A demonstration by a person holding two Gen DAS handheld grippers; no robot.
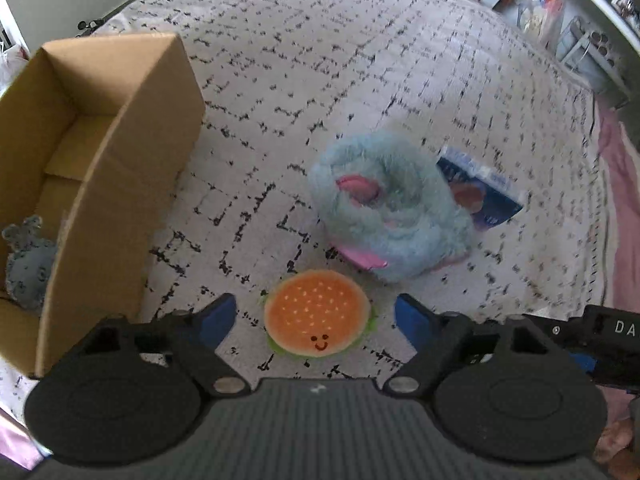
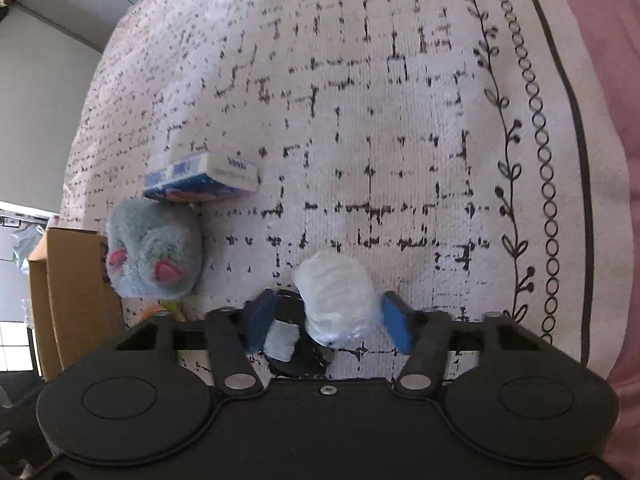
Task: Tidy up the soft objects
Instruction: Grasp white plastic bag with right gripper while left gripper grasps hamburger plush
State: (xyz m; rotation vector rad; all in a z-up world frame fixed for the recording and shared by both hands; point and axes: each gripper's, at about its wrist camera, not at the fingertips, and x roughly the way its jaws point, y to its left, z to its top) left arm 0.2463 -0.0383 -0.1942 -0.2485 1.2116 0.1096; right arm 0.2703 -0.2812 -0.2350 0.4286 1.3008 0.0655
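Left wrist view: cardboard box (image 1: pixel 120 168) holding a grey plush (image 1: pixel 28 264), then left gripper (image 1: pixel 316 316) spread around the burger plush (image 1: pixel 318 314), untouched, beside the blue plush (image 1: pixel 384 208). Right gripper (image 2: pixel 326 320) brackets a white wrapped bundle (image 2: pixel 334 300); contact unclear.

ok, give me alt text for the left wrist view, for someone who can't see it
The left hand-held gripper points down over a small burger-shaped plush on a patterned bedspread, blue pads either side and not touching it. Beyond sits a fluffy blue plush with pink ears; at left, an open cardboard box holds a grey plush.
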